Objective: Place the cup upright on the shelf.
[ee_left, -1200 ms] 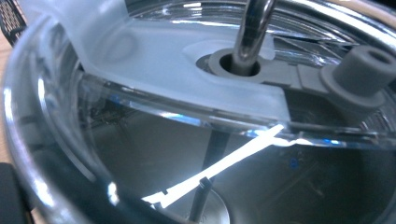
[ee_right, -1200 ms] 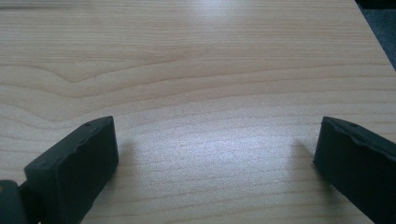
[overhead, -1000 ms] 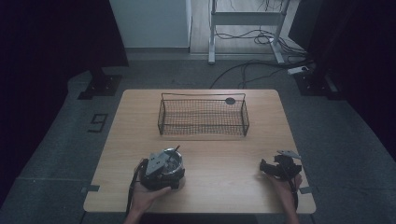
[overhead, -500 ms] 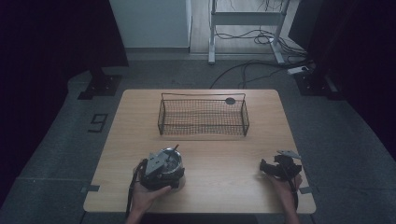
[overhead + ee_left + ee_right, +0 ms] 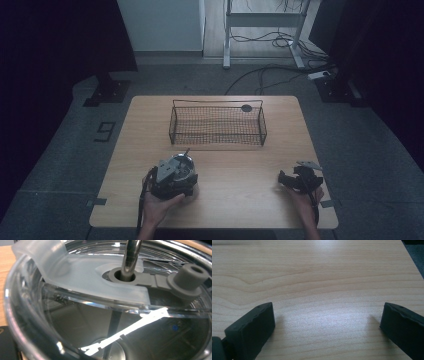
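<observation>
standing upright in the cup (image 5: 75, 322), a metal straw (image 5: 130, 257); right jaws wide, empty; left unclear

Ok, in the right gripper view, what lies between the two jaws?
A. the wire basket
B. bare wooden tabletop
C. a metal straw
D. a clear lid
B: the right gripper has its jaws spread wide, with only the table and its wood grain between them.

worktop (image 5: 235, 165) pale wood, matt, fine grain. basket (image 5: 218, 125) thin dark wire mesh. tumbler lid (image 5: 100, 297) clear glossy plastic, frosted slider, grey rubbery plug, shiny metal straw (image 5: 131, 255). right gripper (image 5: 328, 325) fingers (image 5: 252, 330) matt black plastic.
</observation>
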